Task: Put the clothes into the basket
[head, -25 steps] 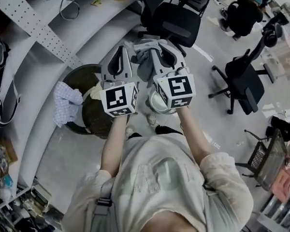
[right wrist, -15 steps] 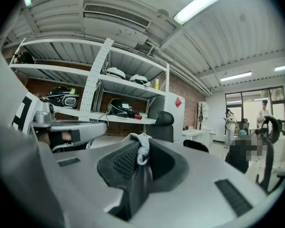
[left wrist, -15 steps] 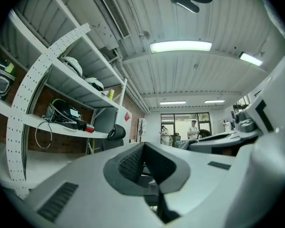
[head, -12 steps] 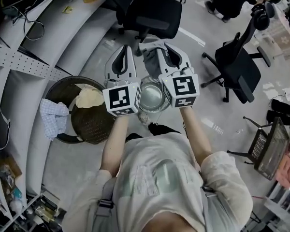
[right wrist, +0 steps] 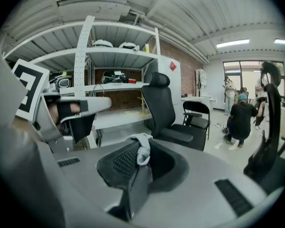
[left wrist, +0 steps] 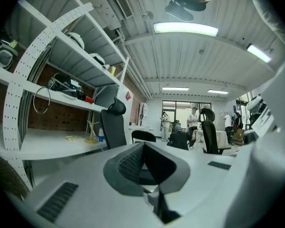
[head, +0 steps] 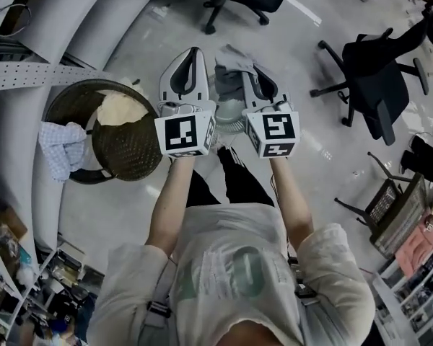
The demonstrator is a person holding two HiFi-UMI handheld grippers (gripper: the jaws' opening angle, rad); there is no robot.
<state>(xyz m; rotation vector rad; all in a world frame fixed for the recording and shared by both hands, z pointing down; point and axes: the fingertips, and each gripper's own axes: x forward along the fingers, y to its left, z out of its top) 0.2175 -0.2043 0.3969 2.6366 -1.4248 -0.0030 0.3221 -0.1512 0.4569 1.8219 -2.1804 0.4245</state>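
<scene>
A round dark wicker basket [head: 133, 161] stands on the floor at the left in the head view, with a pale yellow cloth [head: 119, 110] inside. A blue-and-white checked cloth [head: 58, 146] hangs over its left rim. My right gripper [head: 236, 69] is shut on a small grey cloth [head: 233, 56], to the right of the basket; in the right gripper view the grey cloth [right wrist: 143, 151] pokes up between the right gripper's [right wrist: 145, 145] jaws. My left gripper [head: 194, 52] is beside it, nearer the basket, and the left gripper [left wrist: 143, 145] is shut with nothing in it.
A round metal object [head: 227, 121] lies on the floor under the grippers. Black office chairs [head: 379, 85] stand to the right and ahead. A curved white shelf rack [head: 29, 78] runs behind the basket. A crouching person [right wrist: 240, 120] is far off.
Both grippers have come down and drifted right of the basket, which was under the left gripper a second ago. The grey cloth stays in the right jaws.
</scene>
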